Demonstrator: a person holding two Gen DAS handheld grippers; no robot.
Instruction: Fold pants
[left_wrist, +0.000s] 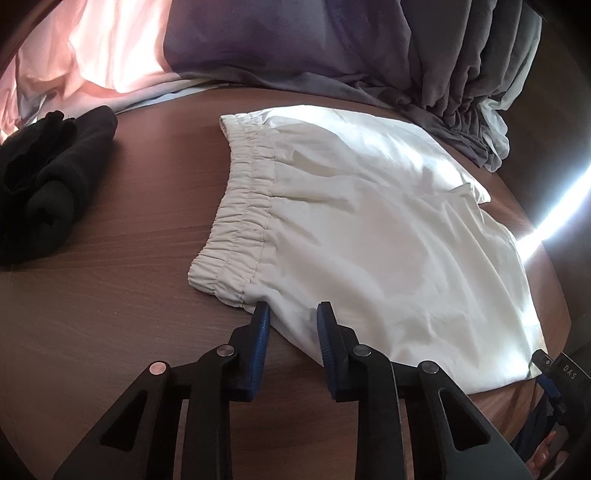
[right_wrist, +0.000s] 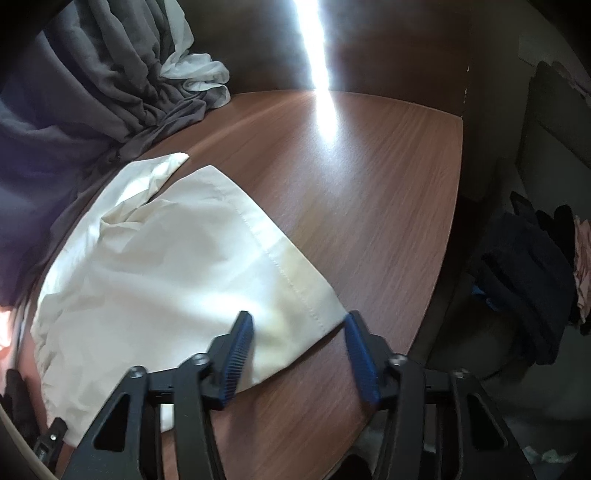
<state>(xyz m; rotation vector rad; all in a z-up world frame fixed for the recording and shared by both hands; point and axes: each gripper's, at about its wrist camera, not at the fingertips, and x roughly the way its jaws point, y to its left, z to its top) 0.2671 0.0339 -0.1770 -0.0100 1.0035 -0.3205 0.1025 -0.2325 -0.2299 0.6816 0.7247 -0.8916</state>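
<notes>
Pants: the white pants (left_wrist: 369, 229) are lying flat across the middle of the wooden table (left_wrist: 129, 258), with the elastic waistband (left_wrist: 240, 206) facing the black garment (left_wrist: 48, 184).
Left gripper (left_wrist: 293, 314): sitting with its jaws apart at the near waistband corner, gripping nothing.
Right gripper (right_wrist: 299, 325): hovering spread wide around the hem corner (right_wrist: 325, 314), near the table's near edge.
Far edge: grey curtains (left_wrist: 461, 74) are spilling onto the table.

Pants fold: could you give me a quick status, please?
Both grippers open: left gripper at waistband corner, right gripper at hem corner. White pants flat, unfolded. Black garment lies clear.
</notes>
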